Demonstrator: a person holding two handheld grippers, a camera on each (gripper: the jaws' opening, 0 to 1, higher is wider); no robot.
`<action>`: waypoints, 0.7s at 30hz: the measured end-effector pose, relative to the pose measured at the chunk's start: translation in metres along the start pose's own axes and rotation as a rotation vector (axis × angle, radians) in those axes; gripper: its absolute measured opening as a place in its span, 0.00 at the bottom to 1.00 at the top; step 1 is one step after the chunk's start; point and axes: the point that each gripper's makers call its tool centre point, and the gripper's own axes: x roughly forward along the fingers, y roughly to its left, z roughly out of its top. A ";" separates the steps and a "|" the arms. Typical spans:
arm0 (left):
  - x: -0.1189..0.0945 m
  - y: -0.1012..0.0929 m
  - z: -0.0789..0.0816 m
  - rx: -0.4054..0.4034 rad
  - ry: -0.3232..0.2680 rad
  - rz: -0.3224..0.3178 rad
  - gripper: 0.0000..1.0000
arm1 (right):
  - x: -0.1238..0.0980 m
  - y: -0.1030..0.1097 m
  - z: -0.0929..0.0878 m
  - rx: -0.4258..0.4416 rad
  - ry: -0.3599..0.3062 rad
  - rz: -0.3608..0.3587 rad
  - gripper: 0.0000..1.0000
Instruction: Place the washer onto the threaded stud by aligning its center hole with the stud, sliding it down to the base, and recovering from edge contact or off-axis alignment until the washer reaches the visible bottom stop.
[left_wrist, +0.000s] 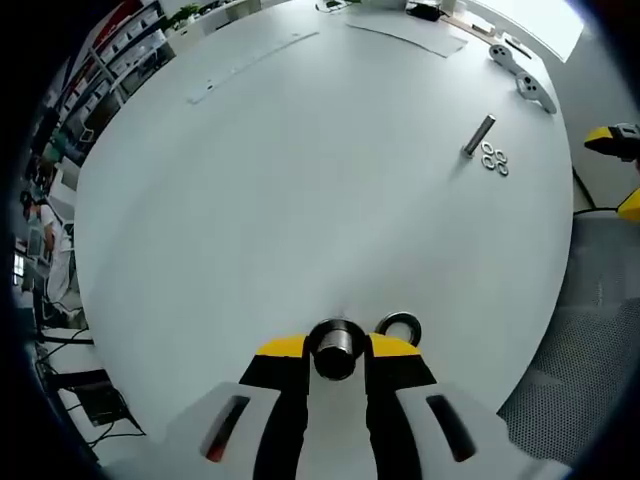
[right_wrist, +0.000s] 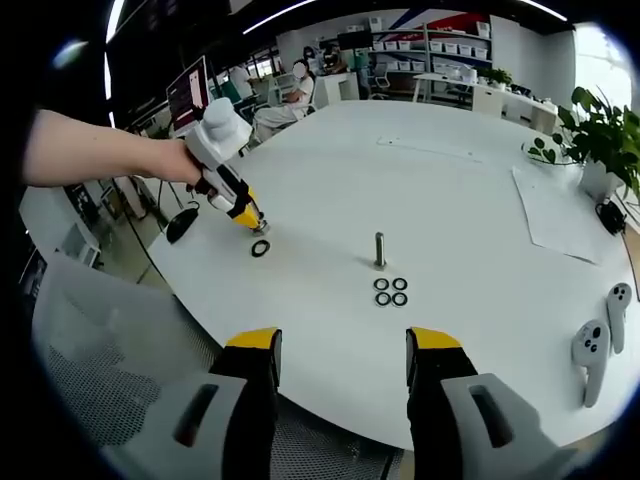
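In the right gripper view a threaded stud (right_wrist: 380, 250) stands upright on the white table (right_wrist: 470, 200), with several dark washers (right_wrist: 391, 291) lying just in front of it. My right gripper (right_wrist: 340, 350) hangs open near the table's front edge, nothing between its jaws. A hand holds my left gripper (right_wrist: 247, 218) tip-down at the table's left. A lone washer (right_wrist: 260, 248) lies beside it. In the left gripper view my left gripper (left_wrist: 335, 345) is shut on a short metal cylinder (left_wrist: 335, 355), the lone washer (left_wrist: 400, 325) just to its right. The stud (left_wrist: 480, 135) and washers (left_wrist: 494, 158) are far off.
Two grey hand controllers (right_wrist: 595, 345) lie at the table's right, a potted plant (right_wrist: 590, 140) and a paper sheet (right_wrist: 560, 215) behind them. A mesh chair (right_wrist: 90, 340) sits below the left table edge. Desks, shelves and people fill the background.
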 end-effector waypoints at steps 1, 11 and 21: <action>0.002 0.000 -0.001 -0.009 0.000 -0.002 0.18 | 0.000 0.000 0.000 -0.001 0.000 0.000 0.52; 0.009 -0.001 -0.002 -0.020 -0.007 0.005 0.19 | 0.001 0.000 -0.001 0.000 0.003 0.002 0.52; 0.011 0.004 0.000 -0.104 -0.079 0.038 0.36 | 0.001 0.002 -0.001 -0.004 0.006 0.007 0.52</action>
